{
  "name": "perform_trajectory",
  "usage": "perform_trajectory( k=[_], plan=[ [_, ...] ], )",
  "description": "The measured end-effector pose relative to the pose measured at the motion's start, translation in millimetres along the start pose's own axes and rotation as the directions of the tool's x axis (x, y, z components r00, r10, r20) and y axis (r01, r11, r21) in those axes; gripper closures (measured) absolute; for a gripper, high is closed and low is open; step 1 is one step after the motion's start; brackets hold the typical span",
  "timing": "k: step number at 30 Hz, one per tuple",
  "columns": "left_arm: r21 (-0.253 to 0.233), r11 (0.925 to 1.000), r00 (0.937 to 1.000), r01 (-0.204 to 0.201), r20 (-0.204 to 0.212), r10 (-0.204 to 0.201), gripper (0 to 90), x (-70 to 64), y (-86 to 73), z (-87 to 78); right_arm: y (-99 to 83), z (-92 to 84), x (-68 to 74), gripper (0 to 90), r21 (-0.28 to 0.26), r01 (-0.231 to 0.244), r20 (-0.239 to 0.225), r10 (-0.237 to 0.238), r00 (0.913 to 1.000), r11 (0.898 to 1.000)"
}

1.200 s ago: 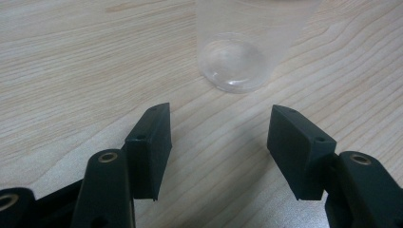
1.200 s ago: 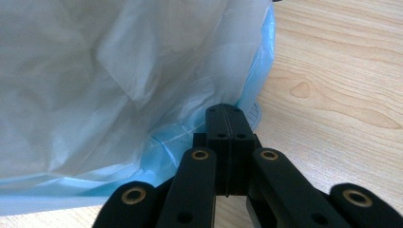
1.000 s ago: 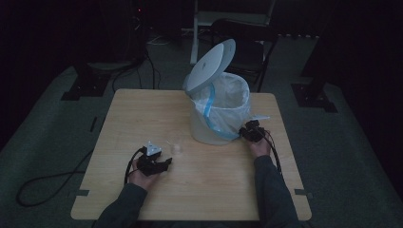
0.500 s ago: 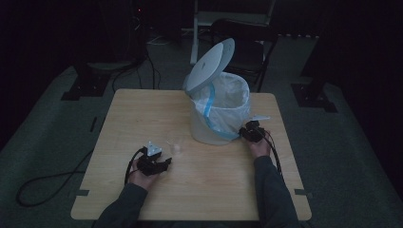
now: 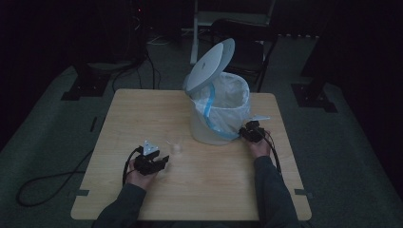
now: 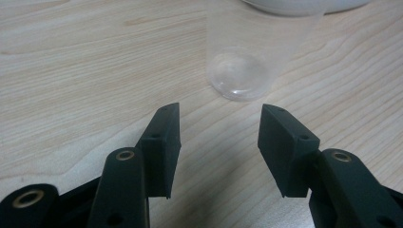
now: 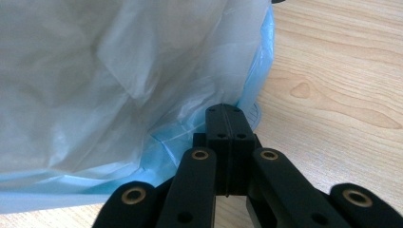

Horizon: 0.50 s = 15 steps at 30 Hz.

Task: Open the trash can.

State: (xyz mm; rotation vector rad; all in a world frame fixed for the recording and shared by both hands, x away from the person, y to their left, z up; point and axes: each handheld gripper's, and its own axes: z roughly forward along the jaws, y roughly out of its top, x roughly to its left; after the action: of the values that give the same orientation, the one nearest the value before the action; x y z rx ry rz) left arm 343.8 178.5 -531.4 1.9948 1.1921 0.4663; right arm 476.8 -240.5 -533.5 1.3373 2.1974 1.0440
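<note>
Just ahead of your left gripper [image 6: 219, 130] stands the clear plastic cup [image 6: 240, 76], upright on the desk [image 6: 71, 71]; its jaws, empty between them, have just been closing yet remain open.

Clear glossy plastic cup [image 6: 242, 61]; matt pale wood table [image 6: 71, 71]; crinkled bin liner [image 7: 95, 71]
</note>
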Motion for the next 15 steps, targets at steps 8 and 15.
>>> perform_trajectory(
  k=[8, 15],
  plan=[
    [-0.015, 0.9999, 1.0, 0.003, 0.007, -0.003, 50.3, -0.5, 1.2, -4.6, 0.3, 0.1, -0.2, 90.0, 0.002, 0.003, -0.002, -0.003, 1.0, 1.0],
    [-0.026, 0.9995, 0.9999, 0.015, -0.001, -0.016, 50.3, 2.3, 1.8, -7.7, 0.4, 0.1, -0.3, 90.0, 0.003, 0.004, -0.002, -0.004, 1.0, 1.0]
  ],
)
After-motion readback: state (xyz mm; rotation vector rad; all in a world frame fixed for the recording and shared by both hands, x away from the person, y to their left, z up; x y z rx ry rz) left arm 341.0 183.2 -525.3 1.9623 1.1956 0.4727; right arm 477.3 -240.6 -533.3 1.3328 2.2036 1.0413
